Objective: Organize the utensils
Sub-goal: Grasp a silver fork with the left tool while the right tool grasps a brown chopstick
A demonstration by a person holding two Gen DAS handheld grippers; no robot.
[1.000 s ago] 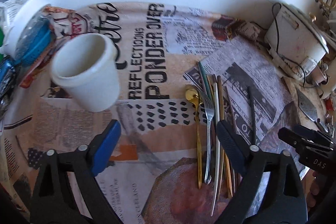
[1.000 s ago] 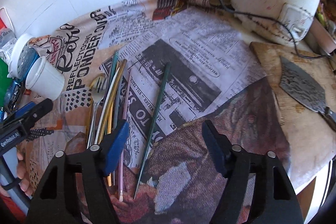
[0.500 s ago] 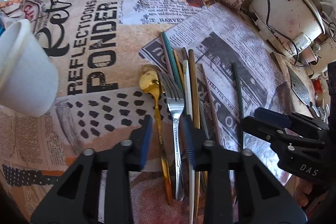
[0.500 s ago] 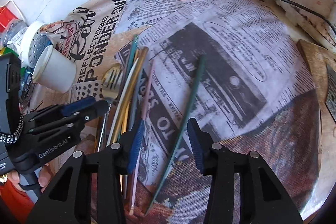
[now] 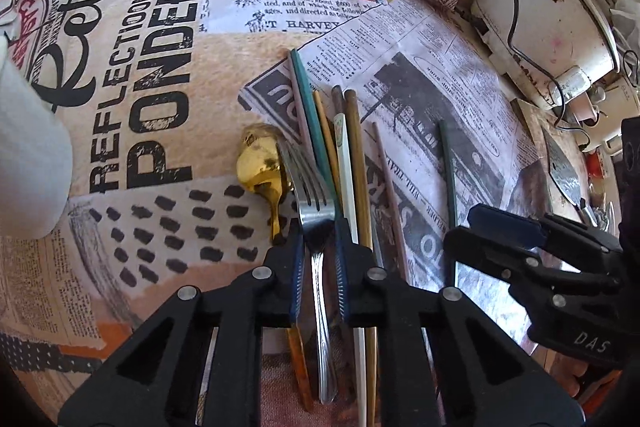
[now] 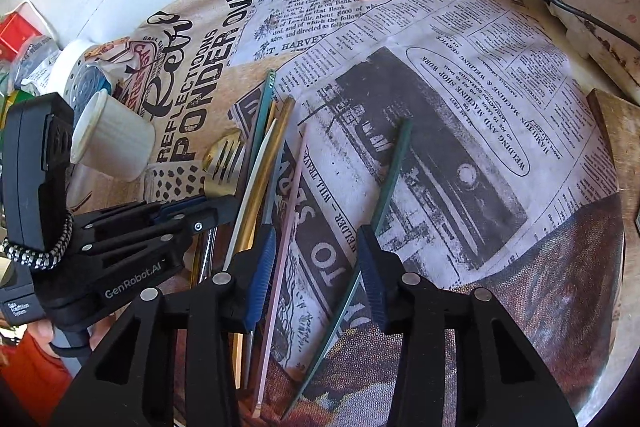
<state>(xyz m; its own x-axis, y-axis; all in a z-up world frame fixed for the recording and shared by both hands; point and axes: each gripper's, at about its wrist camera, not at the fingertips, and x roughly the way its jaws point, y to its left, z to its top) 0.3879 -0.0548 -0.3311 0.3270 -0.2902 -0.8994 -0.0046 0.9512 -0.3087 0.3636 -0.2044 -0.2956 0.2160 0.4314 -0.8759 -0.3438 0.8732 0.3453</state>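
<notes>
From the left wrist camera, the left hand-held gripper (image 5: 318,263) points steeply down at a bundle of utensils on the newspaper-print cloth (image 5: 140,131) that covers the surface. Its jaws are narrow and closing, with the neck of the silver fork (image 5: 314,211) between the blue pads; a thin gap shows on each side, so they are not yet pressing it. Touching the left finger's outer side lies the gold spoon (image 5: 260,167), its bowl ahead and to the left of the tips. Just right of the fork, running past the right finger, lie a teal chopstick (image 5: 310,115), a white one (image 5: 346,167) and a brown one (image 5: 358,155). Further right are a pink chopstick (image 5: 386,171) and a dark green chopstick (image 5: 448,167), the latter reaching the right hand-held gripper (image 5: 472,231), which enters from the right. A white cup (image 5: 28,163) sits far left, a white appliance (image 5: 552,23) far ahead on the right.

From the right wrist camera, the right hand-held gripper (image 6: 316,267) is partly open, its jaws holding steady. The pink chopstick (image 6: 286,227) lies just inside its left pad, and the dark green chopstick (image 6: 390,179) crosses under its right pad; neither is clamped. The left hand-held gripper (image 6: 228,209) comes in from the left over the fork (image 6: 224,163), a hand (image 6: 44,331) gripping its handle. The white cup (image 6: 116,143) lies tipped beyond it.
</notes>
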